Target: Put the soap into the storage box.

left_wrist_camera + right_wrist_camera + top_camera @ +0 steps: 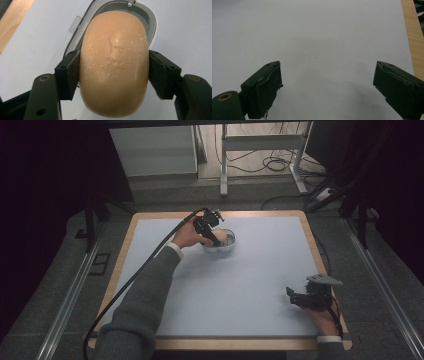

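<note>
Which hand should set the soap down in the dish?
Left. Its tongs already clamp the soap right over the dish. The right tongs are open with nothing between them, near the table's near right corner.

Tabletop (260, 290): pale blue-grey sheet over wooden board, wood showing as thin border on all sides. Metal rails (70, 295) on grey floor run along left and right of tabletop. White metal frame legs (223, 165) stand on floor beyond tabletop's far edge. Black cables (272, 164) coiled on floor between those legs. Pale cabinet panel (152, 150) beyond tabletop's far left corner. Dark stand (90, 220) left of tabletop's far left corner.
</note>
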A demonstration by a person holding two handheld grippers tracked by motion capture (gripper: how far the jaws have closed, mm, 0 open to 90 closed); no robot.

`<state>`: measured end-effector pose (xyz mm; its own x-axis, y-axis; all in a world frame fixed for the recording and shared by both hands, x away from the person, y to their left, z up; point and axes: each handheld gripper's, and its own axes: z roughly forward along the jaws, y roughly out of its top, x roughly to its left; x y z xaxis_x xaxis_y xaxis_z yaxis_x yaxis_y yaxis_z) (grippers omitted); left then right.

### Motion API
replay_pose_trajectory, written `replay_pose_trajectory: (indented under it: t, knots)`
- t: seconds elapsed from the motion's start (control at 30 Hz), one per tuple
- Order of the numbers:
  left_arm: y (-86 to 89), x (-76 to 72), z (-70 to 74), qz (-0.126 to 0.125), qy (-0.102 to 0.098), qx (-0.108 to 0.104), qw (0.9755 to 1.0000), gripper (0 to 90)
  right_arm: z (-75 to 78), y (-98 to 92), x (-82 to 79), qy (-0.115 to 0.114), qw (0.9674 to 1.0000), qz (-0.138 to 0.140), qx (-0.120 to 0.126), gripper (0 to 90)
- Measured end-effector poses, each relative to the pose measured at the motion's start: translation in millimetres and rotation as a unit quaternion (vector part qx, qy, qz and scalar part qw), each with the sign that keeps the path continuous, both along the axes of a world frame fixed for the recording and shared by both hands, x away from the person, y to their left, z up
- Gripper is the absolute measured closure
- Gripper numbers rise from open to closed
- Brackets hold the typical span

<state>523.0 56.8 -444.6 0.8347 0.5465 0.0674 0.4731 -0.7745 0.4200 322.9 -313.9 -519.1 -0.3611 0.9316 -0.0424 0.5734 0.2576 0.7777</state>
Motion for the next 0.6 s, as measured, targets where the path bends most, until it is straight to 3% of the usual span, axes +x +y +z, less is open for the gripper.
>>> replay_pose_trajectory:
  t: [0.23, 0.5, 0.6]
  knots:
    - [-1.5, 4.8, -6.0, -0.006, 0.007, -0.002, 1.0000, 32.6, -0.3, 0.0, 0.2, 0.001, 1.0000, -0.001, -0.002, 8.0]
    - [-9.0, 6.5, -10.6, -0.017, -0.002, 0.004, 0.9999, 32.1, -0.6, -0.9, 0.0, 0.001, 1.0000, -0.002, -0.002, 8.0]
    - [-7.6, 4.6, -6.2, -0.016, -0.008, -0.017, 0.9997, 28.8, -0.6, -1.7, -0.5, 0.001, 1.0000, -0.003, -0.002, 8.0]
